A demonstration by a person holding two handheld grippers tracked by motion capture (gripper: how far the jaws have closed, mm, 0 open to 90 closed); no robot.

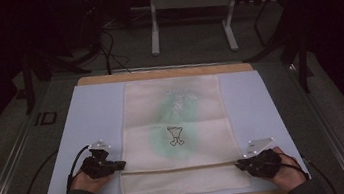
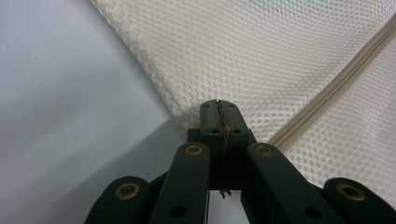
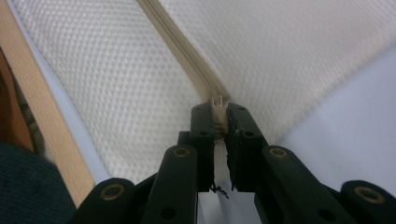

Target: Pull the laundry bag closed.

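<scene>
Mesh laundry bag (image 1: 176, 126) lies flat on the pale blue mat (image 1: 92, 117) that covers the tabletop (image 1: 156, 73), with its long axis running from the near edge to the far edge. The bag is cream-coloured and translucent; a green garment with a black printed figure shows through the mesh near its centre. A zipper band (image 1: 179, 167) crosses the bag from left to right close to its near end.

The left gripper (image 1: 118, 164) is at the bag's left edge, level with the zipper band. In the left gripper view the jaws are pressed together on the mesh edge (image 2: 205, 105), with the zipper band (image 2: 327, 93) running off just beside them to the right. The left gripper is closed on the bag.

The right gripper (image 1: 241, 163) is at the bag's right edge, at the right end of the zipper band. In the right gripper view the jaws clamp a small cream plastic zipper end piece (image 3: 217, 100), with the zipper band (image 3: 182, 46) leading away from it. The right gripper is closed on that end of the zipper.

Both hands rest on the mat near the near edge of the tabletop, well apart, one on each side of the bag. A wooden border (image 3: 42, 116) of the tabletop shows beside the mat in the right gripper view.
</scene>
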